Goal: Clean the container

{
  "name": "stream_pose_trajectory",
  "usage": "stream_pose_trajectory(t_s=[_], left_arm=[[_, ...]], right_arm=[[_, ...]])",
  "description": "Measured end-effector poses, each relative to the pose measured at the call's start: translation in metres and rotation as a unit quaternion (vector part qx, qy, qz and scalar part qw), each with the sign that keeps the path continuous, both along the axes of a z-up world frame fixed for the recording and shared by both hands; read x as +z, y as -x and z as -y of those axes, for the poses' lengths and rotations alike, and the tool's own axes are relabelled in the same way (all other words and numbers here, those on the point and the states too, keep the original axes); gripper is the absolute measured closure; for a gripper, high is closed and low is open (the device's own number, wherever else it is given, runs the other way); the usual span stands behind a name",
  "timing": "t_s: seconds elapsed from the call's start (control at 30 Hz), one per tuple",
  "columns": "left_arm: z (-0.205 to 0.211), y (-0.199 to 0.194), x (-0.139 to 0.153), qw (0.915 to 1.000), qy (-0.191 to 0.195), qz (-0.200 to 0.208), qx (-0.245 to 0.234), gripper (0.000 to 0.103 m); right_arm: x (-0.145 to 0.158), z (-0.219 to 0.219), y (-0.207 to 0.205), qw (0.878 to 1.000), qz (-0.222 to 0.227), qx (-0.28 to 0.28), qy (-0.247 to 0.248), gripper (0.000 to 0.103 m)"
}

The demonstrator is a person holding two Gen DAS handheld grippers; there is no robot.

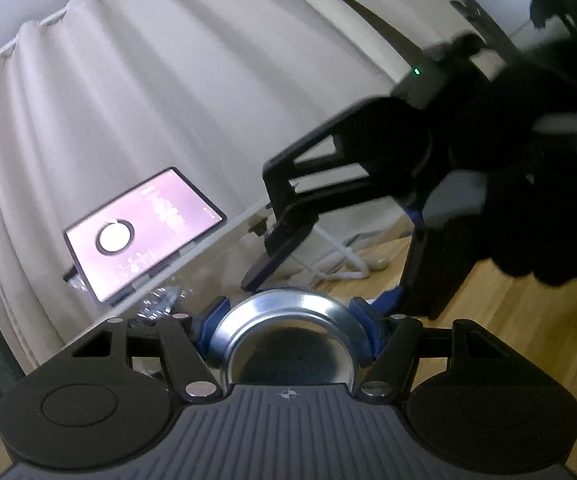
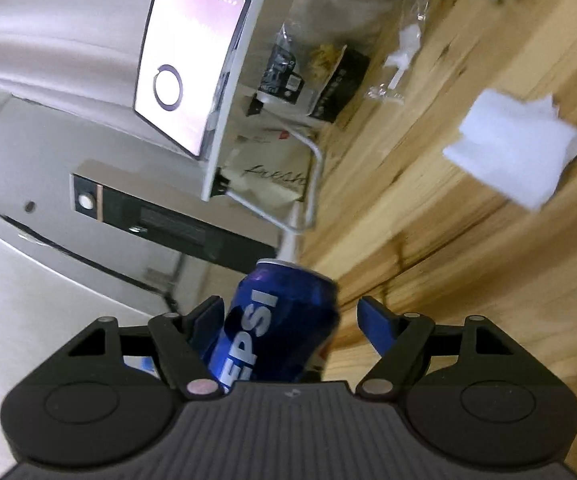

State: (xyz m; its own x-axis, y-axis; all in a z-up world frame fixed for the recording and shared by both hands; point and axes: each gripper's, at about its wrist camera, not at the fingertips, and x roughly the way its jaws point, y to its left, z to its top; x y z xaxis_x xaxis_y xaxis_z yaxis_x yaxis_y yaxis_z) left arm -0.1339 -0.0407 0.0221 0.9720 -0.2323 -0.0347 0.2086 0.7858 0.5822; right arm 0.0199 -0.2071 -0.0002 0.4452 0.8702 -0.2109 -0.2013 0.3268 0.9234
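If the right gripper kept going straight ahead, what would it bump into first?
Probably the blue Pepsi can, already sitting between the right gripper's open jaws and leaning toward one side. Beyond it, depth is unclear.

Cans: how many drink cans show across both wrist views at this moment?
1. The blue Pepsi can sits between the right gripper fingers in the right view; in the left view the left gripper clamps its silver end. Others may lie out of frame.

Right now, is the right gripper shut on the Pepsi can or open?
Open. In the right wrist view the Pepsi can sits between the right gripper fingers, with a clear gap before the right-hand finger.
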Motion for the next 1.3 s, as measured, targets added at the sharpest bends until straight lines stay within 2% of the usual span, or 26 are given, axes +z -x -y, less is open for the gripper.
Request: stream_pose_trajectory(t_s=[0.07, 0.1, 0.2, 0.27, 0.37, 0.47, 0.5, 0.53, 0.57, 0.6, 0.67, 0.73, 0.77, 0.8, 0.83, 0.87, 0.9, 1.03, 1.1, 1.17, 1.3], left_arm=[[-0.001, 0.0, 0.002, 0.9999, 0.012, -0.004, -0.002, 0.035], [0.0, 0.0, 0.002, 0.9999, 0.017, -0.003, -0.002, 0.035], [-0.004, 0.0, 0.008, 0.9982, 0.057, -0.018, -0.005, 0.035], [-0.01, -0.001, 0.016, 0.9944, 0.1, -0.036, -0.006, 0.035], [-0.026, -0.008, 0.027, 0.978, 0.193, -0.078, -0.016, 0.035], [-0.046, -0.023, 0.032, 0.9496, 0.283, -0.133, -0.02, 0.035], [-0.051, -0.028, 0.032, 0.9415, 0.301, -0.149, -0.028, 0.053], [-0.049, -0.031, 0.031, 0.9431, 0.293, -0.157, -0.019, 0.069], [-0.045, -0.036, 0.028, 0.947, 0.275, -0.167, -0.004, 0.089], [-0.044, -0.043, 0.025, 0.9456, 0.267, -0.186, 0.003, 0.089], [-0.048, -0.052, 0.019, 0.9362, 0.275, -0.218, 0.019, 0.089], [-0.056, -0.049, 0.021, 0.9363, 0.283, -0.206, 0.028, 0.087], [-0.061, -0.046, 0.023, 0.9375, 0.284, -0.198, 0.036, 0.079], [-0.067, -0.043, 0.026, 0.9386, 0.285, -0.19, 0.044, 0.065], [-0.072, -0.041, 0.027, 0.9384, 0.284, -0.189, 0.051, 0.057], [-0.077, -0.04, 0.028, 0.9355, 0.288, -0.196, 0.059, 0.043], [-0.08, -0.039, 0.029, 0.9319, 0.293, -0.204, 0.065, 0.038], [-0.072, -0.038, 0.025, 0.9269, 0.276, -0.242, 0.079, 0.035], [-0.065, -0.037, 0.019, 0.9238, 0.268, -0.26, 0.083, 0.027], [-0.059, -0.042, 0.012, 0.9232, 0.256, -0.272, 0.089, 0.026], [-0.055, -0.059, 0.004, 0.9158, 0.253, -0.294, 0.105, 0.026]], right_arm=[[-0.002, 0.0, -0.001, 1.0, -0.005, -0.001, -0.001, 0.026], [-0.003, 0.0, 0.0, 1.0, -0.008, 0.0, -0.002, 0.033], [-0.003, 0.004, 0.006, 1.0, 0.01, -0.01, -0.011, 0.038], [-0.003, 0.008, 0.009, 0.999, 0.022, -0.019, -0.02, 0.043], [-0.005, 0.014, 0.013, 0.998, 0.034, -0.035, -0.038, 0.053], [-0.007, 0.021, 0.016, 0.996, 0.05, -0.047, -0.054, 0.069], [-0.008, 0.023, 0.017, 0.996, 0.052, -0.048, -0.062, 0.076], [-0.008, 0.024, 0.017, 0.996, 0.053, -0.046, -0.061, 0.077], [-0.009, 0.022, 0.016, 0.997, 0.05, -0.041, -0.049, 0.077], [-0.009, 0.02, 0.016, 0.997, 0.049, -0.039, -0.039, 0.077], [-0.011, 0.017, 0.017, 0.998, 0.049, -0.036, -0.022, 0.077], [-0.009, 0.018, 0.019, 0.997, 0.06, -0.043, -0.006, 0.076], [-0.006, 0.02, 0.02, 0.997, 0.067, -0.048, 0.007, 0.076], [-0.003, 0.022, 0.021, 0.996, 0.074, -0.054, 0.022, 0.071], [0.003, 0.022, 0.022, 0.994, 0.083, -0.057, 0.049, 0.062], [0.007, 0.021, 0.022, 0.991, 0.087, -0.06, 0.078, 0.056], [0.011, 0.018, 0.022, 0.989, 0.086, -0.061, 0.107, 0.047], [0.012, 0.004, 0.017, 0.987, 0.071, -0.042, 0.135, 0.044], [0.008, -0.004, 0.014, 0.988, 0.06, -0.031, 0.136, 0.044], [0.002, -0.01, 0.009, 0.99, 0.043, -0.021, 0.135, 0.043], [-0.009, -0.023, 0.002, 0.992, 0.01, 0.007, 0.126, 0.04]])
